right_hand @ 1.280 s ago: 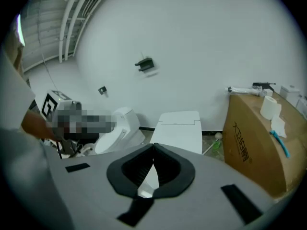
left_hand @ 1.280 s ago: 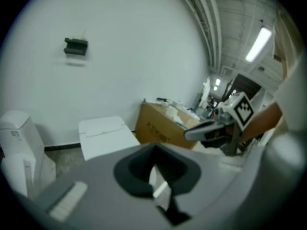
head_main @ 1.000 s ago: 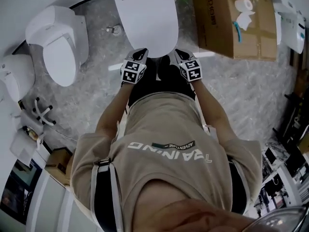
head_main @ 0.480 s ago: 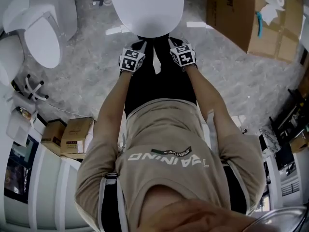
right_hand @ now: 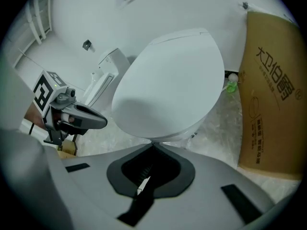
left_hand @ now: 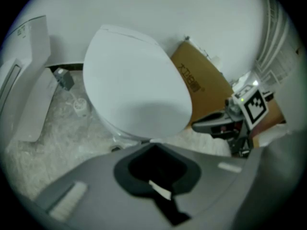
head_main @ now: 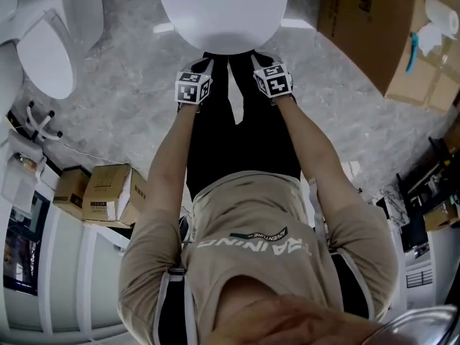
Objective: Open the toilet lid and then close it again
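Note:
The white toilet lid lies shut over the bowl at the top of the head view. It fills the middle of the left gripper view and of the right gripper view. My left gripper is just short of the lid's front edge, left of centre, shut with nothing in it. To the right of centre, my right gripper sits at the same edge, shut and empty too. Each gripper appears in the other's view: the right gripper and the left gripper, both below the lid's rim. Neither visibly touches the lid.
A large cardboard box with a toilet paper roll on it stands right of the toilet. A second white toilet stands at the left. Small cartons lie on the marbled floor at lower left.
The view has tilted, so the toilet sits higher in the frame. Both grippers stay side by side at the lid's front edge. The lid has stayed shut.

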Motion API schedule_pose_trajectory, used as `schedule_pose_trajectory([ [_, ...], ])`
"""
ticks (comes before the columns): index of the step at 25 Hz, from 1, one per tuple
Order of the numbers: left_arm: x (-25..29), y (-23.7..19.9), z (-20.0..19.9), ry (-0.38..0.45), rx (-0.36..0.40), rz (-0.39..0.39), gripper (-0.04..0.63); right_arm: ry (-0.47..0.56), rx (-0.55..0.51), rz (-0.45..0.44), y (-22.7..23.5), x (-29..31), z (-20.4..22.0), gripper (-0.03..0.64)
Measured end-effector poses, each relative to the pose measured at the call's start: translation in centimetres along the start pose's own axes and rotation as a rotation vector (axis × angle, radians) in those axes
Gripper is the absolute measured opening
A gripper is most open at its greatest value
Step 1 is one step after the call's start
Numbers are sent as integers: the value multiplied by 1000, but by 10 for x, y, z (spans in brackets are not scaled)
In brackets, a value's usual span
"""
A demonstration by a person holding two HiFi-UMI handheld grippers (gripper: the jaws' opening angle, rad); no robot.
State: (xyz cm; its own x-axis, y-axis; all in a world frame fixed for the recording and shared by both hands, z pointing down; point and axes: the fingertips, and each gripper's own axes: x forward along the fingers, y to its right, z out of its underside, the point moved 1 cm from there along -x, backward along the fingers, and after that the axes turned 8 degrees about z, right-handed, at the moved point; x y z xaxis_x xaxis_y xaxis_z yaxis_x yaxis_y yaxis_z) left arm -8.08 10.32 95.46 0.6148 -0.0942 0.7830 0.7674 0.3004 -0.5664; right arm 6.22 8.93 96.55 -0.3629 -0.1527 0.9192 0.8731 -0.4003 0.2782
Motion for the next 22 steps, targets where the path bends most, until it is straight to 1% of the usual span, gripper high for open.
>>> schedule_pose_trajectory([
  [3,9,-9,5,-2,-16,4,3,4,26,-2,1,11,2,12],
  [6,16,-13,7,-15,12,11,3,17,10,-5,-1,16,0,12],
  [8,19,-13,5,-13,34,16,3,32,2,-15,-2,17,-3,12],
  [12,23,-12,-5,0,50,23,3,42,-3,-23,-3,21,-6,12],
  [17,25,-10,-7,-17,119,16,3,77,-12,-28,-2,19,-5,11],
  [22,21,-8,-8,-56,169,56,2,91,-10,-45,-4,15,-7,11],
])
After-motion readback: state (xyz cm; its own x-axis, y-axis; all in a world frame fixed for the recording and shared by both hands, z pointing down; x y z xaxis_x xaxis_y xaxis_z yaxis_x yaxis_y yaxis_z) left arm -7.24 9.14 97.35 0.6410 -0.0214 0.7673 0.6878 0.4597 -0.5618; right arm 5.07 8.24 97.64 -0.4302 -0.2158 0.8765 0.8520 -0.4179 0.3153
